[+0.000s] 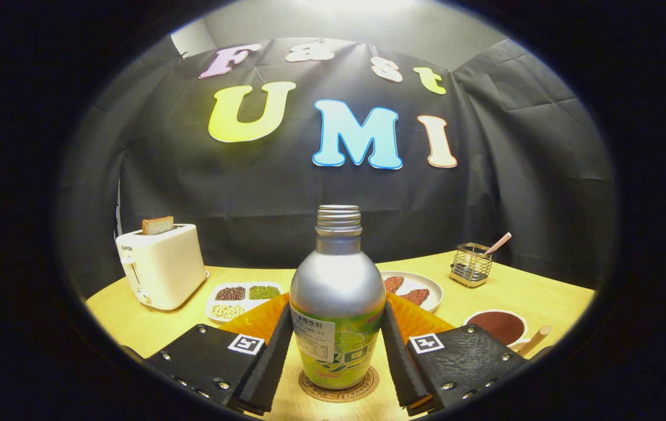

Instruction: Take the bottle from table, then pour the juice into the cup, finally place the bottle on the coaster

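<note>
Standing upright on the round coaster [338, 385], the uncapped metal bottle [337, 310] looks already placed, so only letting go seems left, the gripper [337, 356] fingers pressing its sides.

The bottle [337, 304] is silver above, with a green and yellow label. The coaster [338, 386] under it is brown with a dark ring. The gripper [337, 362] fingers [268, 362] are black — each bears a black-and-white square marker. The toaster [160, 266] is cream, the table [543, 292] light wood.
</note>
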`<move>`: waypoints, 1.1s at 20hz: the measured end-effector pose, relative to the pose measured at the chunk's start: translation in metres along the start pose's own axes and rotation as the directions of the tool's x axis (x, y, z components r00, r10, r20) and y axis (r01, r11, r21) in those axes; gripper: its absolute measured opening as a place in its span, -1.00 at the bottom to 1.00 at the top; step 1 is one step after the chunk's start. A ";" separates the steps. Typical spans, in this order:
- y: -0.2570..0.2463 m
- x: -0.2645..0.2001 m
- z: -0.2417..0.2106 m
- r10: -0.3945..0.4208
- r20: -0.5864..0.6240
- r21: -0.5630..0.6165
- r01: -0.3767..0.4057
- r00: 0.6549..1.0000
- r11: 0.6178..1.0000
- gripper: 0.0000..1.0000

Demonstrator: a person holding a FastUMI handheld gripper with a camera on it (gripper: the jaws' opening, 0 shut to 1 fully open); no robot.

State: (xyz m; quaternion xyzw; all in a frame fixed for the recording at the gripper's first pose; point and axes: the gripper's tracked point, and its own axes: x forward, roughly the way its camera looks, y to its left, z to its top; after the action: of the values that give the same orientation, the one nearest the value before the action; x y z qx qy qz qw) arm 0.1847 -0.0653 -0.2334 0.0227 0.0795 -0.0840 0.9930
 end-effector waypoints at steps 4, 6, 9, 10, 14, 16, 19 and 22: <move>0.005 0.006 -0.012 0.013 -0.008 -0.019 -0.013 1.000 1.000 0.51; 0.005 0.009 -0.021 0.016 -0.024 -0.027 -0.017 1.000 0.999 0.52; 0.005 0.005 -0.018 0.013 -0.008 -0.031 -0.013 1.000 0.999 0.52; 0.005 0.004 -0.020 0.014 -0.008 -0.027 -0.014 1.000 1.000 0.52; 0.005 -0.006 -0.010 0.046 0.005 -0.034 -0.046 0.999 0.998 0.99; 0.003 -0.010 0.007 0.049 0.028 -0.062 -0.047 0.998 0.997 0.96; 0.002 -0.030 0.037 0.083 0.052 -0.079 -0.078 0.995 0.994 0.96; 0.004 -0.061 0.072 0.135 0.076 -0.061 -0.131 0.988 0.990 0.96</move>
State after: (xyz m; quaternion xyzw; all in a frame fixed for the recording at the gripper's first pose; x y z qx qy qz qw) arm 0.1375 -0.0560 -0.1523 -0.0033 0.0403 -0.0162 0.9991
